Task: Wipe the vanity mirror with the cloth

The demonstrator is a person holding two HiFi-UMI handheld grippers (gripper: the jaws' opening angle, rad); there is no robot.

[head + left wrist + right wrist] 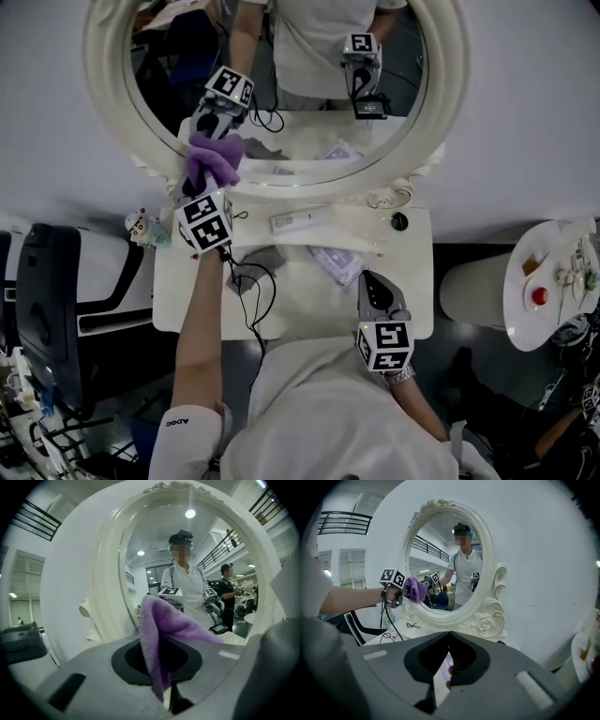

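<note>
Purple terry cloth (159, 625) sits pinched in my left claw (164, 693); the jaws are nipped together on its lower fold, and the rest stands up in a soft peak above them. From the head view, that bunch of cloth (214, 159) lies against the lower left of the vanity mirror (309, 131), right where the glass meets the thick cream frame (103, 56). The claw's own reflection hangs just above it in the glass. My left arm (202, 319) reaches straight out across the table to get there. My right claw (448, 641) is closed on nothing, jaws together with only a thin sliver of the tabletop showing past them. It hovers low over the near right part of the white vanity table (291, 309), well apart from the mirror and pointing toward it. From that side I see the oval mirror (445, 564) whole, with carved roses at the foot of its frame, and the cloth (416, 590) at its lower left edge. On the table between my two claws lie a flat white tube (302, 219), a clear packet (337, 262) and a loop of black cable (248, 281). A small dark round thing (399, 221) sits near the back right corner. A black chair (47, 309) stands off the table's left end. To the right are a pale cylinder stool (473, 291) and a round white side table (525, 309) with a few small things on it.
</note>
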